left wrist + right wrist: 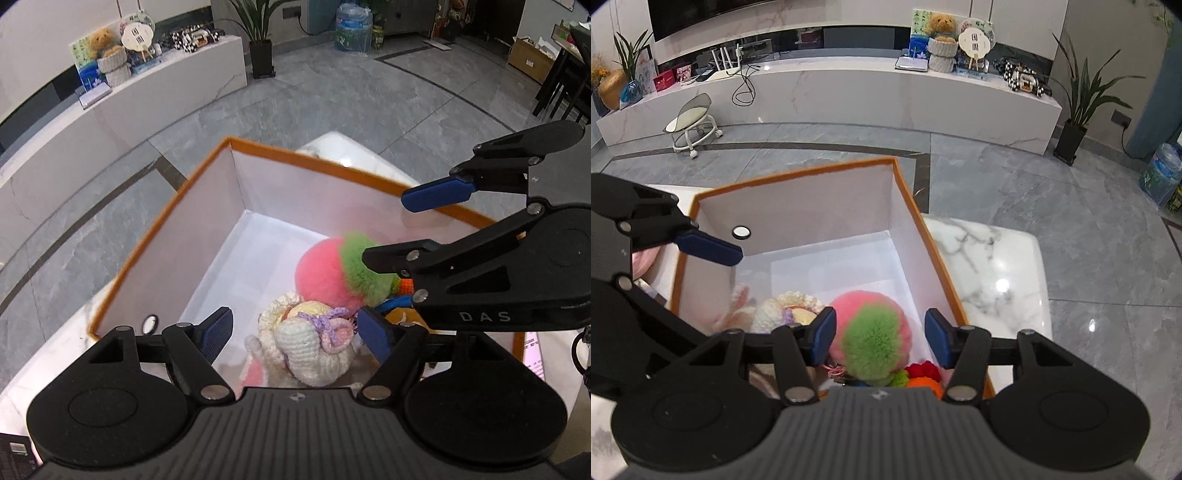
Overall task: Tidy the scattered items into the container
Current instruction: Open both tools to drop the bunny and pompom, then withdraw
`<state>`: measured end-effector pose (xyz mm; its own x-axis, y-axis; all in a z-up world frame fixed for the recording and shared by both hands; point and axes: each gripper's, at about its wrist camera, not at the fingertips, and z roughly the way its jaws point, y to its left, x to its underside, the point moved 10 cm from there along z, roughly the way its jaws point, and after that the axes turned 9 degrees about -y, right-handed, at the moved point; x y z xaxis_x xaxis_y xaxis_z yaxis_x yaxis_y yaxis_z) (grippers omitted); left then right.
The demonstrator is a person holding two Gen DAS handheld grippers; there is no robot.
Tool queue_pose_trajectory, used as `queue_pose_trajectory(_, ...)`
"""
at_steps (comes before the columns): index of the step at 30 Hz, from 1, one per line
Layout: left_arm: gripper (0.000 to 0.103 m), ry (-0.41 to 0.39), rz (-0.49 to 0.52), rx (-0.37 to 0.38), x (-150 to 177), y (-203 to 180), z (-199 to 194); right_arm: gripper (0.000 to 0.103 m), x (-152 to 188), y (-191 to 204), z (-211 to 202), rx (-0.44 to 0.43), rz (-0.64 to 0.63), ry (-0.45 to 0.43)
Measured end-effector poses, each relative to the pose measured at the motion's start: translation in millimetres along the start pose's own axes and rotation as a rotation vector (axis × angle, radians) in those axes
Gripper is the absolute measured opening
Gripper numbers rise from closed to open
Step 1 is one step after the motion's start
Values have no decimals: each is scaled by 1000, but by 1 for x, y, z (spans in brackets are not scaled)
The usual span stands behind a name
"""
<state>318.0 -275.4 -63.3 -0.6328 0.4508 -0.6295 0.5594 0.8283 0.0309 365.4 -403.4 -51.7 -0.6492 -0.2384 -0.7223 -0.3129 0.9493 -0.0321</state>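
The pink and green pompom (871,332) is lying inside the orange-edged box (798,173), at its near right side, with the crocheted cream doll (314,343) lying just to its left and small red and orange knitted pieces (923,373) tucked at the box's near edge. Both toys are resting on the white box floor, so this drop seems done. The right gripper (881,339) is hanging over the pompom with its blue pads standing apart on either side and pressing on nothing. The left gripper (295,334) is standing wide open above the doll, likewise gripping nothing. The box is sitting on a white marble table (993,258), with grey floor tiles beyond and a long white cabinet (849,92) along the far wall.

To finish the step cleanly, each hand should probably be lifting straight up until its fingers are clearing the box rim, keeping the pads spread so no fluff or yarn is snagging, and keeping clear of the other gripper close alongside. A pink item (646,258) is showing left of the box, partly hidden; it may be next.
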Motion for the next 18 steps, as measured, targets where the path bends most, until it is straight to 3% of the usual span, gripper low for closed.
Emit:
queue_pose_trajectory(3,88,-23,10,-10,-15,3,-1,56,-10,4,-17,4,-11,-19)
queue_pose_trajectory(9,88,-79,27,-32,-34,6,-43,57,-41,18,-61,2,-33,-78)
queue_pose_trajectory(18,88,-259,80,-43,-55,15,-160,60,-90,41,-167,-28,-86,-223)
